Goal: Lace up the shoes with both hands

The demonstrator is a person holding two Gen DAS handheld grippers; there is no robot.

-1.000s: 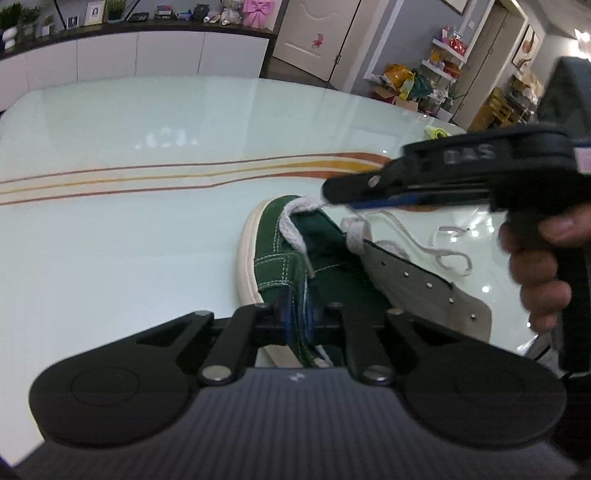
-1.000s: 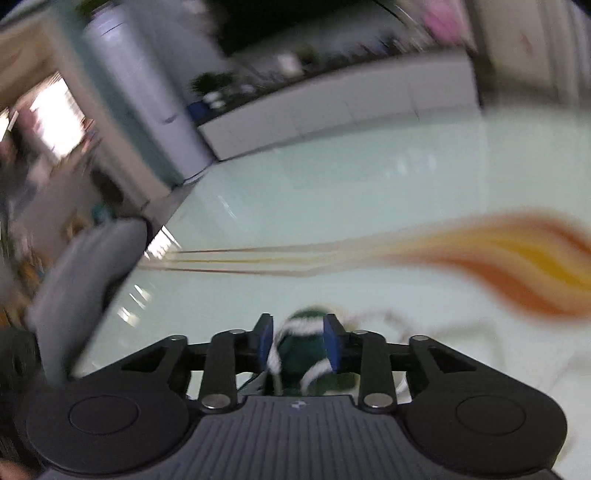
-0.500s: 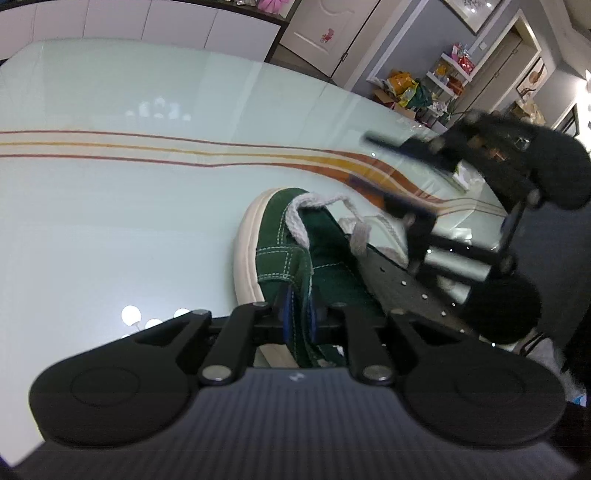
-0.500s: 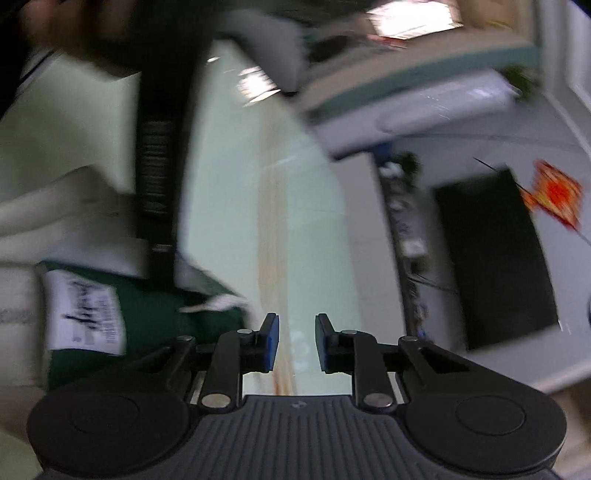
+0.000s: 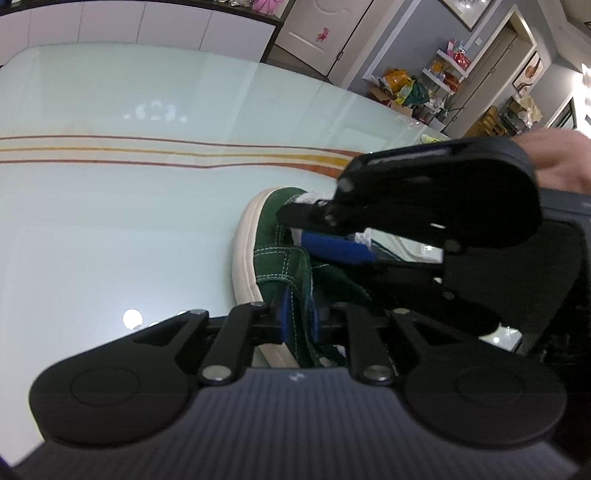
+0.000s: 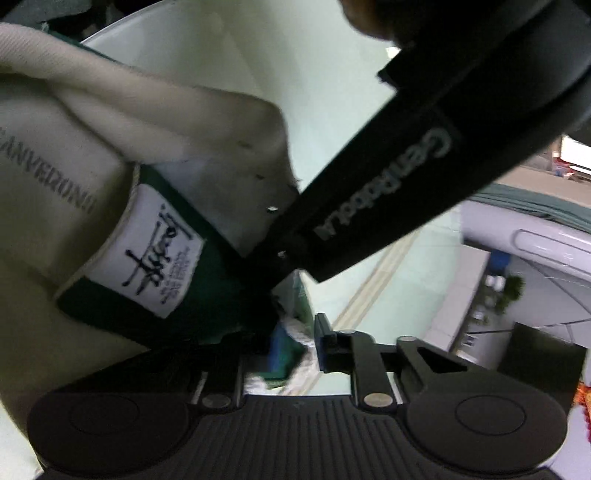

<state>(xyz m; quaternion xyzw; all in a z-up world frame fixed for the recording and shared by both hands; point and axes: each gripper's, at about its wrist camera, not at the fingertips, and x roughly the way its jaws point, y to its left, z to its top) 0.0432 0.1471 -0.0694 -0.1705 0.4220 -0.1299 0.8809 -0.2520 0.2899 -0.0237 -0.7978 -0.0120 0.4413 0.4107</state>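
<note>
The left gripper (image 5: 297, 317) is clamping the green suede shoe's (image 5: 280, 236) eyelet flap. The right gripper (image 6: 295, 349) is straddling the white woven lace (image 6: 301, 332), fingers parted; close squarely before pulling.

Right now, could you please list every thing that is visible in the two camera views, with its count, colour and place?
Shoe: one, green suede with cream sole, lying on the table, its side flap pinched by the left gripper.
Lace: one, white, at the shoe's front, between the right gripper's pads.
Tongue label: one, white with black script, inside the shoe.
Table: one, pale green glass with orange and brown stripes.
Cabinets: white, behind the table.
Shelves: with colourful items, far right.
Left gripper: black, blue pads, shut on the flap.
Right gripper: black, open around the lace.
Hand: one, on the right gripper's handle.
</note>
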